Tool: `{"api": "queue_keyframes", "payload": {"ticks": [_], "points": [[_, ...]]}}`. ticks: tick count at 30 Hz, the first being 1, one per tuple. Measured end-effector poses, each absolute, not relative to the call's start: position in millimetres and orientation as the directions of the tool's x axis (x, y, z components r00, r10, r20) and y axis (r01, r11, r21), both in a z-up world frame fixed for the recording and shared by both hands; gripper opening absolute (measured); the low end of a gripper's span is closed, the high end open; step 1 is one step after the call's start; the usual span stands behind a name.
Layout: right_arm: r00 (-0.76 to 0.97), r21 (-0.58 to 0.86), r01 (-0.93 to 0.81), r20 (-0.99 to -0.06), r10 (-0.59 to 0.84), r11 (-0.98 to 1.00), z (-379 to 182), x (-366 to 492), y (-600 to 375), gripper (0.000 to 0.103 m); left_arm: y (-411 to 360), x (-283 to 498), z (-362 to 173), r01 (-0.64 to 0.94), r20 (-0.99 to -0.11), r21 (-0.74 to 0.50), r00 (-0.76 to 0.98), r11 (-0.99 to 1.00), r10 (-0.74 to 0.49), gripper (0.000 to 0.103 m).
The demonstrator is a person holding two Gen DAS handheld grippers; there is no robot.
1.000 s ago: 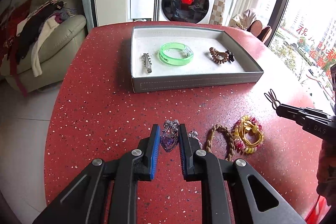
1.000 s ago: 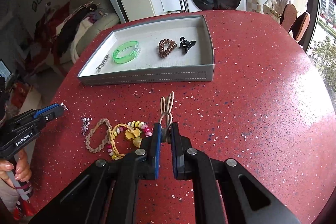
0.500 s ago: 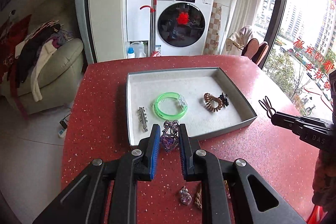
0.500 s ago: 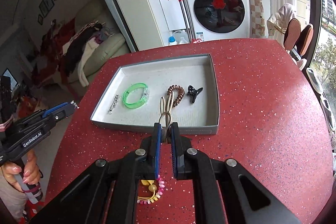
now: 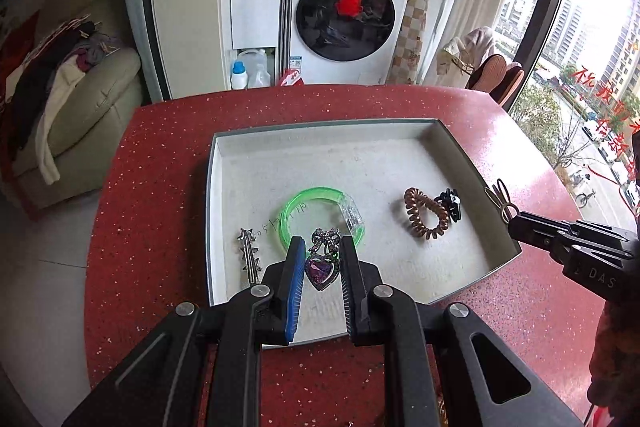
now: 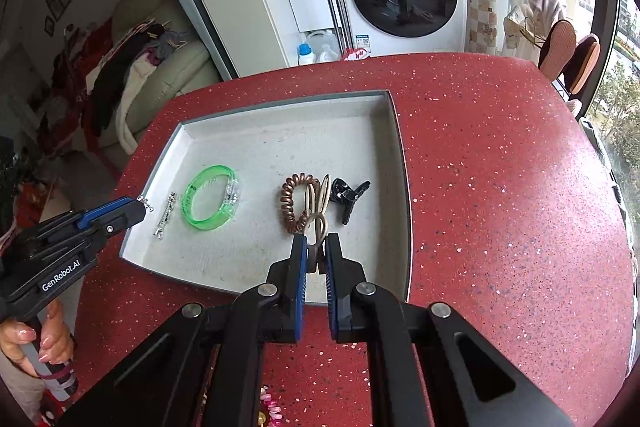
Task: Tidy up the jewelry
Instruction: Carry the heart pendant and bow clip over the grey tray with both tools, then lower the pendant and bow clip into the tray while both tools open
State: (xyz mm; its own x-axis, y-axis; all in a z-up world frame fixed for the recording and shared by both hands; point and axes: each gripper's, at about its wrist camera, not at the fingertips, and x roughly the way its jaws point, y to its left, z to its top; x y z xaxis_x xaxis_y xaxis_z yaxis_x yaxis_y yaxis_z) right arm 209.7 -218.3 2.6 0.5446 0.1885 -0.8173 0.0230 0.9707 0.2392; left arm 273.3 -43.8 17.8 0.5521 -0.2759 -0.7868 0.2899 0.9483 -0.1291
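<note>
Jewelry tray on red speckled table, washing machine behind, both grippers' fingers clamped on trinkets.

Both wrist views look down onto tray.

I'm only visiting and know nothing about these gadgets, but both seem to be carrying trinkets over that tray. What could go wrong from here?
The left gripper pinches only the purple heart pendant; its bow end hangs free and might catch the green bangle just beneath.

The right gripper carries the beige hair tie right above the brown spiral tie and black claw clip, so it may land tangled on them.
</note>
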Motion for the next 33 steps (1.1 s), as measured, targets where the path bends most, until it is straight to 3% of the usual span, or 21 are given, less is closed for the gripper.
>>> {"api": "queue_keyframes", "payload": {"ticks": [10,21,22,25,33], "points": [[0.479,0.226,0.062,-0.861,0.169,0.972,-38,232,-217,0.010,-54,288,-27,0.273,-0.829,-0.062,0.521,0.960,-0.202,0.036],[0.476,0.227,0.060,-0.863,0.172,0.972,-44,232,-213,0.011,-61,291,-46,0.244,-0.839,0.033,0.534,0.969,-0.106,0.036],[0.480,0.239,0.062,-0.858,0.180,0.969,-43,231,-214,0.016,-61,291,-46,0.242,-0.837,0.038,0.537,0.970,-0.101,0.036],[0.510,0.263,0.071,-0.839,0.192,0.962,-36,225,-217,0.045,-61,288,-44,0.239,-0.833,0.046,0.546,0.970,-0.095,0.037],[0.590,0.295,0.069,-0.782,0.199,0.953,-7,203,-215,0.046,-58,281,-31,0.232,-0.808,0.040,0.580,0.972,-0.105,0.037]]}}
